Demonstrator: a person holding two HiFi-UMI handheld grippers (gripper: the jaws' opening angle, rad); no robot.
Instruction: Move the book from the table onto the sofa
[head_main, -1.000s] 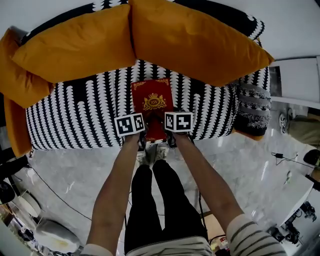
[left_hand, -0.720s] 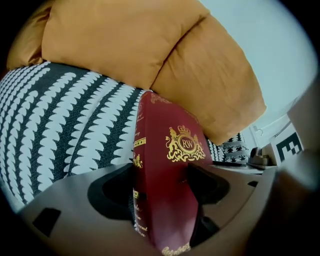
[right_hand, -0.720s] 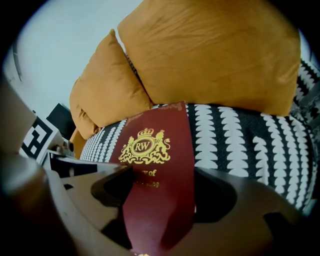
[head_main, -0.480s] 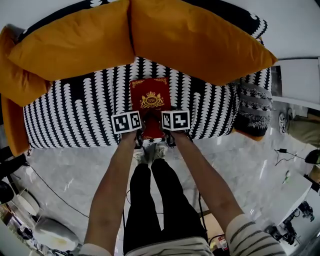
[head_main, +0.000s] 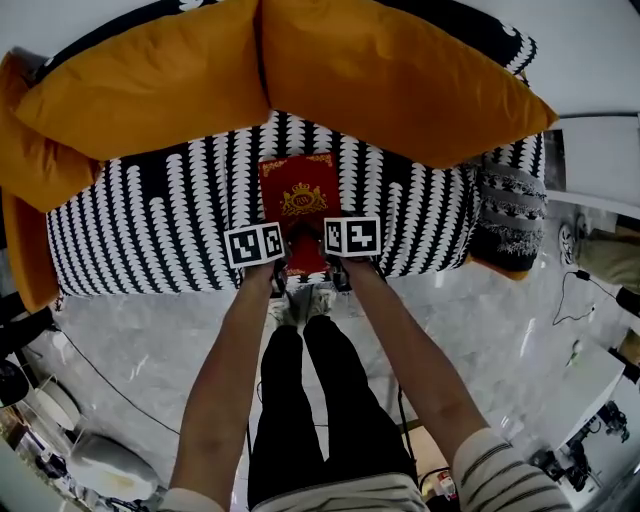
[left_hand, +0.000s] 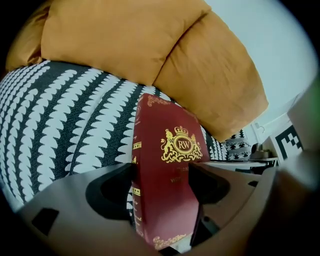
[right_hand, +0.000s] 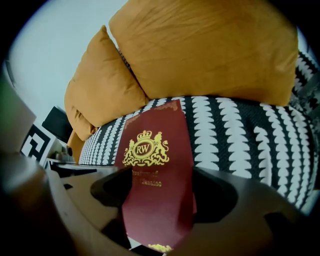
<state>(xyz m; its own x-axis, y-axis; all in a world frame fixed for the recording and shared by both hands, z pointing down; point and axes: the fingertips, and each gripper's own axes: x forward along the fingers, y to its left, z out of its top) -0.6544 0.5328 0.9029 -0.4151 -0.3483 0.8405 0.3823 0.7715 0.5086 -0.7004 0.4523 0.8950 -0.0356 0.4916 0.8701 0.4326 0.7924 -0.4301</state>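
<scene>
The left claw (left_hand: 162, 186) and right claw (right_hand: 162, 192) both grip the dark red gold-crested book (head_main: 300, 200), so it lands flat on the black-and-white patterned sofa (head_main: 150, 230).

Left gripper (left_hand: 162, 197) has both jaws pressed on the near end of the red book (left_hand: 167, 125), gold crest up, spine to the left. The far end reaches over the black-and-white patterned sofa seat (left_hand: 60, 115), with orange cushions (left_hand: 150, 45) behind and a marker cube (left_hand: 289, 140) at the right edge
</scene>
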